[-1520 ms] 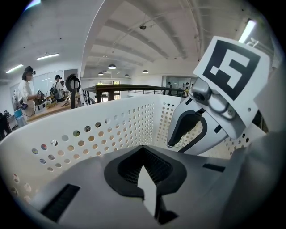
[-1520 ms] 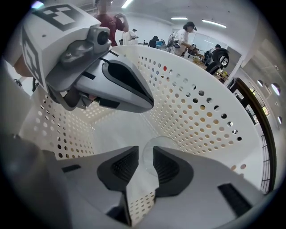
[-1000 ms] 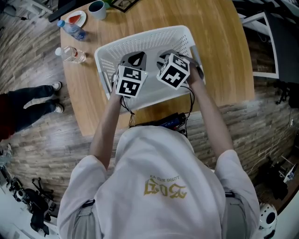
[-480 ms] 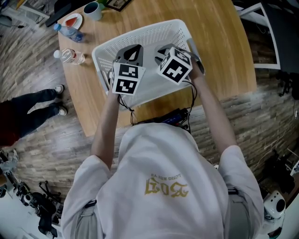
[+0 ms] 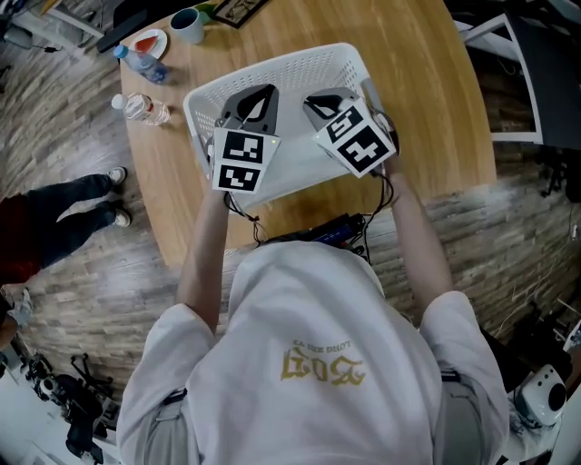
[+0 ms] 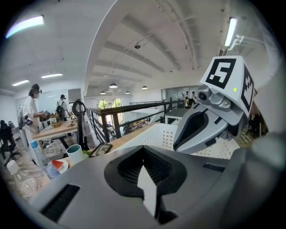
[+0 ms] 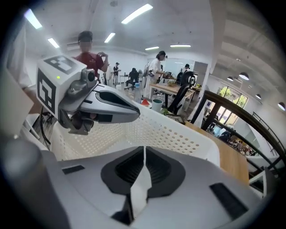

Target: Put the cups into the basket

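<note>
A white perforated basket point(image 5: 354, 68) stands on the round wooden table. Both grippers hang over its inside. My left gripper point(image 5: 251, 102) is shut with nothing in it, and in the left gripper view its pads point(image 6: 144, 166) meet. My right gripper point(image 5: 327, 102) has just been closing; its jaws stand almost together over the basket wall point(image 7: 174, 134) with nothing between them. A white and teal cup point(image 5: 188, 22) stands at the table's far left edge, apart from both grippers; it also shows as the cup point(image 6: 75, 154) and the cup point(image 7: 157, 104). No cup shows in the visible part of the basket.
Two plastic bottles point(image 5: 142, 107) point(image 5: 139, 64) and a small plate with watermelon point(image 5: 147, 41) lie near the cup. A framed picture point(image 5: 238, 7) sits at the far edge. A person's legs point(image 5: 64, 204) stand left of the table. People work at desks in the background.
Both grippers have lifted a little above the basket. The right gripper has rolled, and its marker cube has shifted to the right.
</note>
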`<control>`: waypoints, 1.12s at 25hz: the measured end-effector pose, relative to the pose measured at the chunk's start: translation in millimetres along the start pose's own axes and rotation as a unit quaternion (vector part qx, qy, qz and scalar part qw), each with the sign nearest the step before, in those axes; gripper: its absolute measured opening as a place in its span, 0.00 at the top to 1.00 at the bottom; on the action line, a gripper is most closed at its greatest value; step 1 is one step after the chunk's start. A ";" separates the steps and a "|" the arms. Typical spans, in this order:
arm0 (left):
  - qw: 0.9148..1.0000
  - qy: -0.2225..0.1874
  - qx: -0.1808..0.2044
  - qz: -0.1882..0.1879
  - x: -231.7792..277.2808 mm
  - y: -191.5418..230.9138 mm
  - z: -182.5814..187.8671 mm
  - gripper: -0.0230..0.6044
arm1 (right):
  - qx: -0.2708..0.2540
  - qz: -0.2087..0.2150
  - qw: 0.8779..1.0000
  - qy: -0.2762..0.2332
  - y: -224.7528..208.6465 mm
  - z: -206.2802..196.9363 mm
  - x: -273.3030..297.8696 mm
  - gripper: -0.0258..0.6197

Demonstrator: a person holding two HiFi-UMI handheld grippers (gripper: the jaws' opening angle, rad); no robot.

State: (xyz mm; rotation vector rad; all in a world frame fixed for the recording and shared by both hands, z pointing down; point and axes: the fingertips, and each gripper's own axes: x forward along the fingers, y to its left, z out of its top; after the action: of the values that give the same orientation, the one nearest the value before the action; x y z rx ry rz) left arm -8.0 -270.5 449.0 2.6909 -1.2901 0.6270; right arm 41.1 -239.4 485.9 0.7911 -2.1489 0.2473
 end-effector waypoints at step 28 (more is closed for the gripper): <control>0.977 -0.155 -0.060 0.135 -134.9 2.5 51.4 0.95 | 0.126 -0.140 0.931 -0.314 21.8 35.7 -149.6 0.95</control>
State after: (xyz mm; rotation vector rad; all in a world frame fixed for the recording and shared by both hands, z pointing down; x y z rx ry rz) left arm -68.6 -187.2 347.8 2.6091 -1.7270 0.1419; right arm 75.7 -169.3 351.7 1.4705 -2.5773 0.1283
